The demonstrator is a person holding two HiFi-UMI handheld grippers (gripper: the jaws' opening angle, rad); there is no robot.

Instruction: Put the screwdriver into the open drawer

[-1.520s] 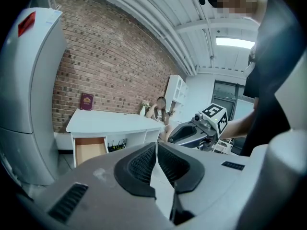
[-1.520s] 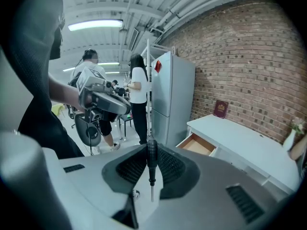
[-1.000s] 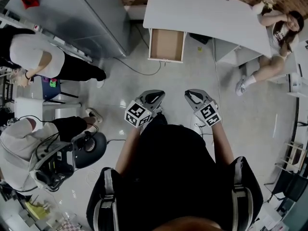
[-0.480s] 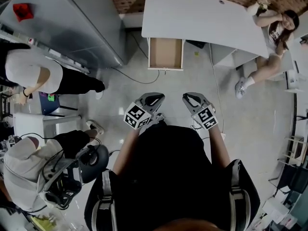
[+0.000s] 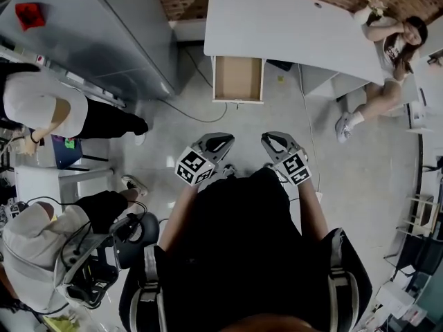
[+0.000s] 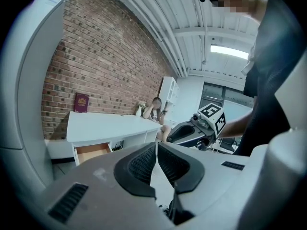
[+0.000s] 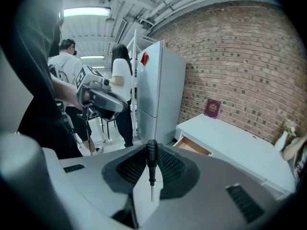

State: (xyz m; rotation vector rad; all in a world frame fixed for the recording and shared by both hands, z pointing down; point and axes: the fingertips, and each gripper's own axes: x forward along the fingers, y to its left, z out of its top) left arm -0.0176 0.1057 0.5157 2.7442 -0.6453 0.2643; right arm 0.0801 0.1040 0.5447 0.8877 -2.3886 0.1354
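The open drawer shows its bare wooden bottom under the white desk, ahead of me across the floor. In the head view both grippers are held side by side in front of my body: the left gripper and the right gripper. A small black-handled screwdriver stands clamped between the right gripper's pads, thin shaft pointing back toward the camera. The left gripper is shut with its pads touching and nothing between them. The drawer lies beyond the right jaws, and it also shows as the drawer in the left gripper view.
A person sits on the floor at the desk's right end. Two other people and a black office chair are at the left. A tall grey fridge stands left of the desk. A cable trails across the floor.
Both grippers and my body have moved forward toward the desk. The right gripper's hold on the screwdriver is unchanged.
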